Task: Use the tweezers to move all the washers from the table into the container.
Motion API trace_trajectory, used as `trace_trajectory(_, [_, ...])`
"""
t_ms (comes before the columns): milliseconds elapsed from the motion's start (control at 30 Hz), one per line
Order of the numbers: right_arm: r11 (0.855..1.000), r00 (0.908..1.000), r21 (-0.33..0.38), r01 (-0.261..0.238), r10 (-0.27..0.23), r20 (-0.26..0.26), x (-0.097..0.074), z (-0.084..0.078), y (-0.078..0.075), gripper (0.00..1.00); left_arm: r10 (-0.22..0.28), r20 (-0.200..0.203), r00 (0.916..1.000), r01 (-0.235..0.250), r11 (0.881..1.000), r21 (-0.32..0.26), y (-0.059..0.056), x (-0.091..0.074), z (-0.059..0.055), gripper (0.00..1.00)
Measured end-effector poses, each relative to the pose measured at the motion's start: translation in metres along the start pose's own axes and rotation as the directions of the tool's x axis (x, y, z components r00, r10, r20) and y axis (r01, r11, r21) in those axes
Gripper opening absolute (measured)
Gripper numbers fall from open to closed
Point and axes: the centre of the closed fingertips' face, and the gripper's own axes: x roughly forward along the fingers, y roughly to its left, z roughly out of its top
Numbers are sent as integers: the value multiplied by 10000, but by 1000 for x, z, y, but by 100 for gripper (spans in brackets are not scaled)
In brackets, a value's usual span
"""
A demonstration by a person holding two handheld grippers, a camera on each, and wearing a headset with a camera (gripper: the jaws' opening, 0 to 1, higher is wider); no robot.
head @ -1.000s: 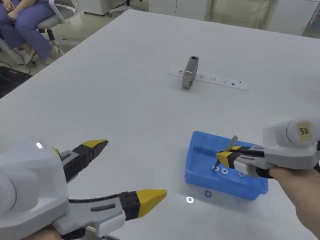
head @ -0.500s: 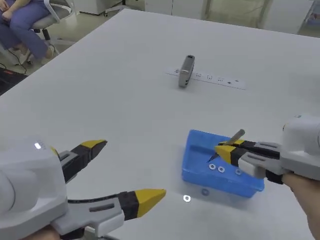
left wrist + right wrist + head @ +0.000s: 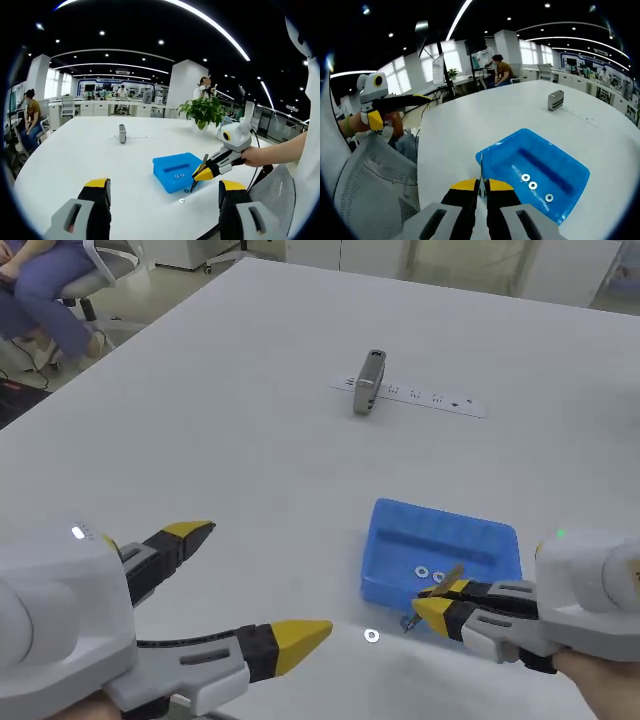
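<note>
Table [image 3: 250, 440] is pictured bearing a blue container [image 3: 445, 530]. The left gripper [image 3: 262, 578] is held wide apart and empty. The right gripper [image 3: 432, 602] is clamped on tweezers [image 3: 411, 620], best tipped steeply and closed across the rim of the loose washer [image 3: 371, 636] lying just beside the container, where three washers [image 3: 421, 572] are held.

a grey metal block [image 3: 368, 382] lies across the left end of a white marked strip [image 3: 440, 400]. far left, a person in blue [image 3: 38, 295] sits on an office chair [image 3: 115, 260]. a leafy potted plant [image 3: 202, 111] stands further back; a grey mesh chair back [image 3: 367, 185] is close by.
</note>
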Motion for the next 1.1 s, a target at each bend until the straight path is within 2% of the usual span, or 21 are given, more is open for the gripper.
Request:
trace_trajectory(67, [9999, 9999, 29, 158, -158, -41, 2, 0, -6, 2, 21, 15, 10000, -21, 10000, -21, 1, -1, 0, 91])
trace_trajectory(100, [9999, 10000, 150, 46, -45, -35, 3, 2, -6, 3, 29, 45, 10000, -29, 10000, -27, 1, -2, 1, 91])
trace_trajectory(267, [9993, 9993, -139, 344, -346, -126, 7, 7, -14, 2, -138, 88, 9999, 138, 9999, -2, -2, -2, 2, 92])
trace_trajectory(400, [9995, 9998, 276, 173, -170, -131, 7, 9, -12, 3, -264, 73, 9996, 264, 9996, 35, -3, -1, 1, 92])
trace_trajectory(467, [9996, 9998, 246, 111, -107, -165, 7, 8, -9, 3, -328, 95, 9994, 328, 9995, 31, -6, 0, 2, 93])
trace_trajectory(633, [9998, 9984, -128, 141, -147, -551, 10, 0, -7, 3, -460, 124, 9989, 460, 9989, 36, -10, 2, 3, 94])
trace_trajectory(933, [9995, 9980, -295, -58, 39, -635, 10, 0, -2, 4, -434, 60, 9990, 434, 9990, 54, -7, 1, 2, 93])
trace_trajectory(1100, [9936, 9959, -1126, 48, -149, -890, 10, -2, 0, 3, -417, 39, 9991, 417, 9991, 51, -8, 1, 1, 93])
